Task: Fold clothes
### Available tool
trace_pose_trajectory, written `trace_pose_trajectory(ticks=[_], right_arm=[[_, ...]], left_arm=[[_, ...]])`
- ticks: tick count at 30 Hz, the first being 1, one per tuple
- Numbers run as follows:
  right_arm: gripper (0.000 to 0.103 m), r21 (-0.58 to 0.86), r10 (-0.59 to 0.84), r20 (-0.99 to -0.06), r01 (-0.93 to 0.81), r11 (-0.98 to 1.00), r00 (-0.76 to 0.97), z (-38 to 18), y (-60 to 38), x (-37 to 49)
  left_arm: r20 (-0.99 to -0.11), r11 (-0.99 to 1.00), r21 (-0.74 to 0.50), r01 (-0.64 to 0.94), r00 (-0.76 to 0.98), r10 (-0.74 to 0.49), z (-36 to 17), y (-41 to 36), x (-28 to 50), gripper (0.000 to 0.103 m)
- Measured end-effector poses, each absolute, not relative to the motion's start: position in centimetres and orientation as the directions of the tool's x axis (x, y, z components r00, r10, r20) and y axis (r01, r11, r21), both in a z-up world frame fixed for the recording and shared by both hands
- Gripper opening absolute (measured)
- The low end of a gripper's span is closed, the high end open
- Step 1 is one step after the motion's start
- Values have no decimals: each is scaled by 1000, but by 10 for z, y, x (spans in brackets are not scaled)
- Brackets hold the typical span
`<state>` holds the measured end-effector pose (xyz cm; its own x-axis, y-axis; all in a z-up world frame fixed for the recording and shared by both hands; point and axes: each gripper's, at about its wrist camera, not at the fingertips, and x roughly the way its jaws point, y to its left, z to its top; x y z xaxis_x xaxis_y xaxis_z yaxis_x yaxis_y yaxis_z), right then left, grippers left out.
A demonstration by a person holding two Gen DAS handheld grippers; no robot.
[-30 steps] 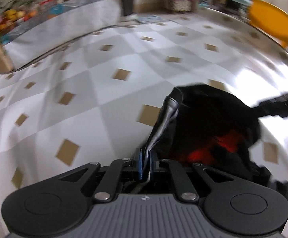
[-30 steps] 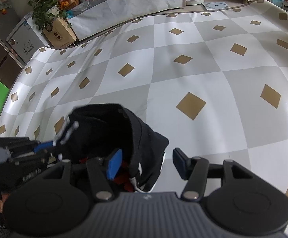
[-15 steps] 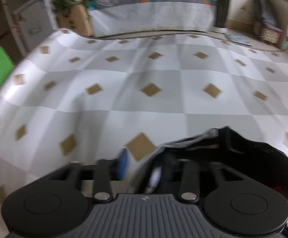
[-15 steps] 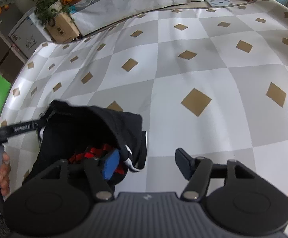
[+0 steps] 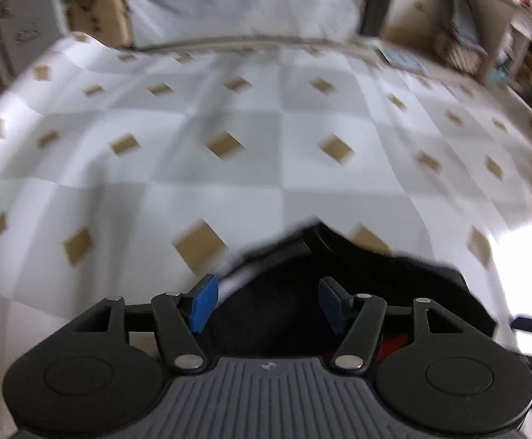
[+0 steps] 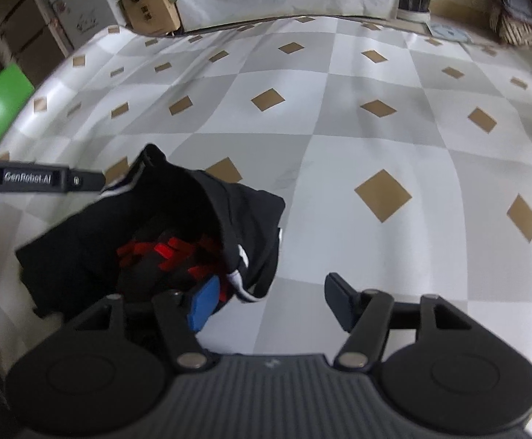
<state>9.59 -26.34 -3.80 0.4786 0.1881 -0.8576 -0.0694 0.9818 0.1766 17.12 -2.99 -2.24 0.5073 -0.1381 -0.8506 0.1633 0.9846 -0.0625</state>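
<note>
Since a second ago your left gripper [image 5: 264,303] has let go of the white-trimmed hem it had pinched, and its jaws now stand wide apart with nothing between them, while the black garment [image 6: 178,230] has dropped lower and bunched on the checked tablecloth [image 6: 339,139]. Going from big to small: the cloth covers the whole table, grey and white squares with tan diamonds; the garment sits crumpled near your edge of it, a heap with no clear long axis, red print [image 6: 171,252] showing inside the fold and a white-striped edge [image 5: 236,280] running up and to the right from your left gripper's blue pad. Your right gripper [image 6: 269,301] is also spread wide and empty; the garment lies to its left, brushing or just in front of its left finger, so your left gripper, which hovers directly over the heap, looks the nearer one for the next pinch. Only the right view shows the red print clearly and your left gripper's arm [image 6: 35,181] reaching in beside the heap's top corner; the left view is blurred and shows mostly black fabric [image 5: 357,274] under the fingers.
</note>
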Motion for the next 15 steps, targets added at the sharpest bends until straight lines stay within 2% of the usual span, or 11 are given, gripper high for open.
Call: trace_pose_trajectory(ticks=[2,5,10,12,15], right_arm=[[61,155,178,-858,-88,984,481,-41,-259,97],[52,135,175,-854,-116,984,489,-46,-252,100],[17,98,143,-862,-117,988,487,-52,-244,107],[10,97,131,-862,-95,991,489,-52,-242,109],[7,101,116,-833,-58,993,540,-43,-244,112]], left_arm=[[-871,980,-74,184,466,-154,-31,-36,167,60],[-898,979,-76,192,412,-151,-43,-42,162,60],[-915,979,-38,200,386,-114,-50,-46,155,60],[-917,981,-34,189,385,-106,-50,-44,156,61],[-921,986,-34,166,378,-95,-51,-40,158,61]])
